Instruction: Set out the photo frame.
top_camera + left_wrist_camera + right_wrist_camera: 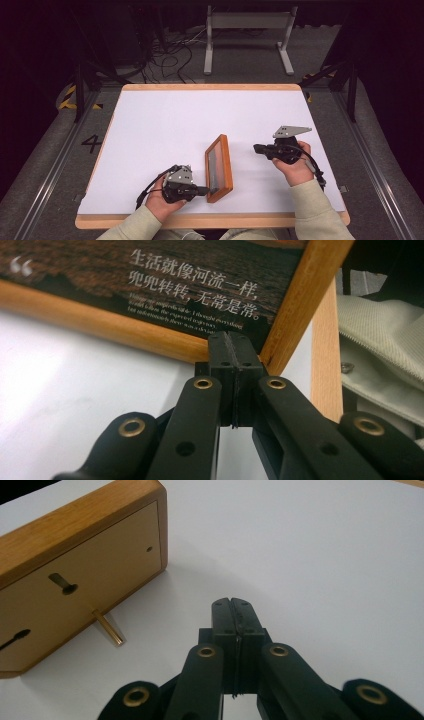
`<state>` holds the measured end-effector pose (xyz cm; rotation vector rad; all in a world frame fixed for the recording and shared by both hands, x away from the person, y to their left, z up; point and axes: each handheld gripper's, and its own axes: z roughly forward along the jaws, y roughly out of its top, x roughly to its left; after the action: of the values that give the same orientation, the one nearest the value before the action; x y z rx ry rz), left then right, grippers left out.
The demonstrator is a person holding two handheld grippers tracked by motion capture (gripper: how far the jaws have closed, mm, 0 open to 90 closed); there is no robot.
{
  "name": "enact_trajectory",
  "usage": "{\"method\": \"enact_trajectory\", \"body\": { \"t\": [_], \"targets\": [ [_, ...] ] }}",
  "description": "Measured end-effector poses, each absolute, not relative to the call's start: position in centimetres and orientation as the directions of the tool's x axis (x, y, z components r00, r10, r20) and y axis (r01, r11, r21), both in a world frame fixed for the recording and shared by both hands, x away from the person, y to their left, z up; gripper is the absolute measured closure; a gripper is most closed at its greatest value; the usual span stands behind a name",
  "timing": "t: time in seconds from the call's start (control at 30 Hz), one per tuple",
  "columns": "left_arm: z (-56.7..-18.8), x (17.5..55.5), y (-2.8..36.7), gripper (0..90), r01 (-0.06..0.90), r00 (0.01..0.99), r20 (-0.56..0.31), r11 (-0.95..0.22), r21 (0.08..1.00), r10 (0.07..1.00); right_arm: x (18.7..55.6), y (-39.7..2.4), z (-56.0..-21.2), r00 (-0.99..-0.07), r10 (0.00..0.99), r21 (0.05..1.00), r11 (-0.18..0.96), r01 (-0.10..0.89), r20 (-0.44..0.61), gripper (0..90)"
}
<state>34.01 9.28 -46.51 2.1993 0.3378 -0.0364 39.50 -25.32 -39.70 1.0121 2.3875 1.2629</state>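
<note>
- Near the front middle of the white table (165, 120), a wooden picture frame (219, 168) is seen propped upright on a peg (109, 627) at its back.
- The left gripper (201, 190) is held at the frame's near corner, jaws pressed together, nothing pinched.
- The right gripper (257, 148) is held apart behind the frame, jaws likewise pressed together and empty.
</note>
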Motion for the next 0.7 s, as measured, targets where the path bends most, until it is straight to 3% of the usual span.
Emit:
{"method": "enact_trajectory", "body": {
  "t": [0.17, 0.4, 0.7],
  "targets": [
    [-46.6, 34.0, 8.6, 90.0, 0.25, 0.965, -0.15, -0.57, 0.783, 0.217, 39.3, -25.3, -39.1, -0.73, 0.677, 0.799, 0.384, 0.463, 0.097, 90.0],
    [-46.2, 34.1, 8.8, 90.0, 0.239, 0.967, -0.138, -0.574, 0.783, 0.215, 38.8, -24.6, -37.9, -0.751, 0.656, 0.805, 0.403, 0.434, 0.077, 83.1],
    [-44.6, 34.9, 12.3, 84.5, 0.293, 0.938, -0.149, -0.481, 0.826, 0.314, 38.1, -24.1, -36.9, -0.745, 0.66, 0.789, 0.406, 0.462, 0.097, 71.7]
  ]
}}
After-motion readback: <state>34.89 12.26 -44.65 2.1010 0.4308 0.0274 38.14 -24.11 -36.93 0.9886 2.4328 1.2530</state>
